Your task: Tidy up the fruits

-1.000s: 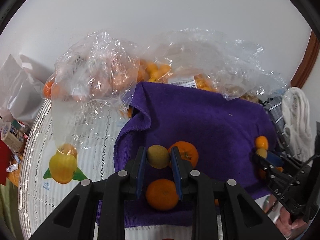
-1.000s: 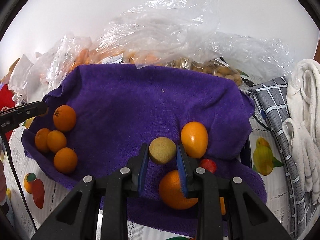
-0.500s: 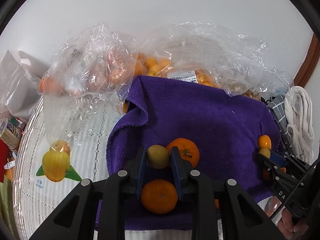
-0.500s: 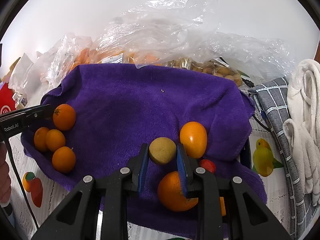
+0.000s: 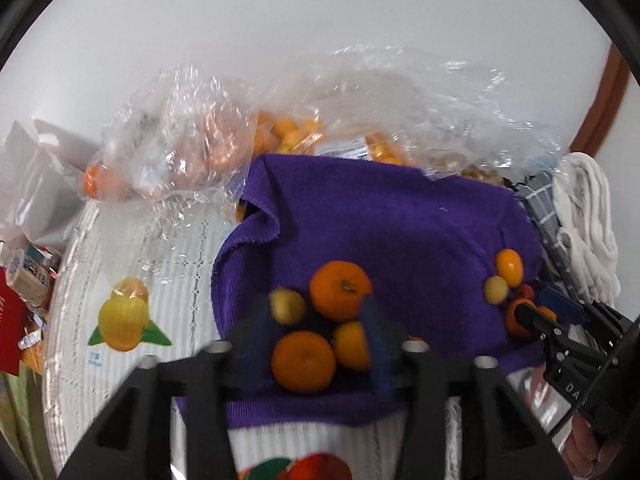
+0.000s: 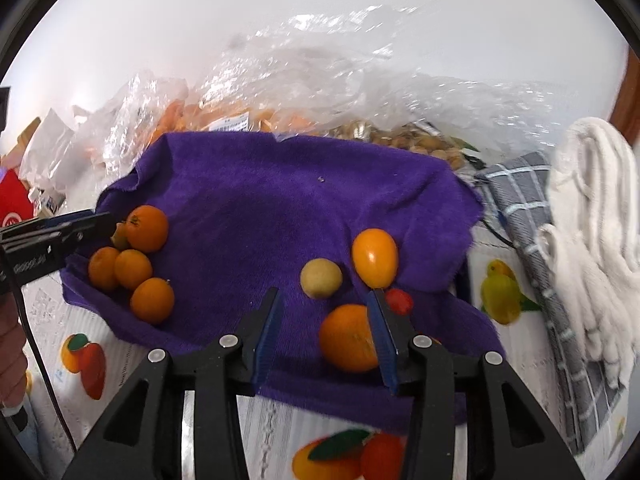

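Right wrist: tongs point(image 6: 324, 316) just opened above the purple towel point(image 6: 280, 200) edge.

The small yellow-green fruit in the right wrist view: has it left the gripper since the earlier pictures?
Yes. The jaws have just been opening, and the yellow-green fruit now lies free on the purple towel, beside the oval orange fruit.

Left gripper point(image 5: 316, 330): pitched downward over the near left part of the purple towel point(image 5: 400, 216); jaws just parted, blurred, clear of the small fruit between them. Right gripper point(image 6: 326, 332): pitched downward over the towel's near right part; jaws just parted, nothing pressed. Bare hand point(image 5: 588, 446) partly visible beneath right gripper's body.
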The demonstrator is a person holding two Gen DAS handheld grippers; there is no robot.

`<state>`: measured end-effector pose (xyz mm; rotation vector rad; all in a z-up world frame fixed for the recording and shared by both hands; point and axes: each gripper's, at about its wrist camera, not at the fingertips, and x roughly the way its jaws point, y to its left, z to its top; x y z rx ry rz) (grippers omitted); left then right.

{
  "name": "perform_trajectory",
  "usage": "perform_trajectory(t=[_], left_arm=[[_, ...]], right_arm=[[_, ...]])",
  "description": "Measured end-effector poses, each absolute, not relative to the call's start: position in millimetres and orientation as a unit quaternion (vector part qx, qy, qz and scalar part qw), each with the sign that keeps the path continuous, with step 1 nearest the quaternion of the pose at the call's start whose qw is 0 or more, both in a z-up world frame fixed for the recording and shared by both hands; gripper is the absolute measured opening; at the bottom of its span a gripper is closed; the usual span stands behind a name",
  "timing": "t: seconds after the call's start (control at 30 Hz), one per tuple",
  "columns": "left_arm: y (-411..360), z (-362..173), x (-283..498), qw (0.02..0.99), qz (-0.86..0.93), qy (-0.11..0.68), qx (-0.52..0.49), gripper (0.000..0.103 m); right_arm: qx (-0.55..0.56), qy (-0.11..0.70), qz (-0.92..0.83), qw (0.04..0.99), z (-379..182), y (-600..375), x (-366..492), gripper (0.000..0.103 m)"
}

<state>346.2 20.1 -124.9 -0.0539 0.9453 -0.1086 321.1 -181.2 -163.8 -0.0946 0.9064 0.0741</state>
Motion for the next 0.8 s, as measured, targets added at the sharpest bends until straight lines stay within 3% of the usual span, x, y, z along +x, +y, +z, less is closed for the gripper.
perform_trajectory(t=[0.13,0.43,0.6,0.8], left_arm=[[12.2,-105.1,317.2,0.896,-0.049,0.44,0.0,0.058],[-1.4,-46.4,225.6,0.913,-0.055,0.403,0.014,0.08],[-7.1,-20.4,175.5,0.925,-0.058,0.376,0.008,0.088],[-13.5,3.8,121.7,0.941,-0.052,0.334,0.003,0.096]], right_arm=[[-0.041,0.434,0.02,0.9,-145.2,-185.8,300.7,0.043],[-0.023,0.416,-0.026,0.909,-92.5,-208.0,217.3,0.044],[-0.014,0.382,-0.038,0.923,-67.7,-219.7,157.2,0.079],[-0.024,0.354,-0.065,0.933,-52.3,-226.9,104.6,0.091]])
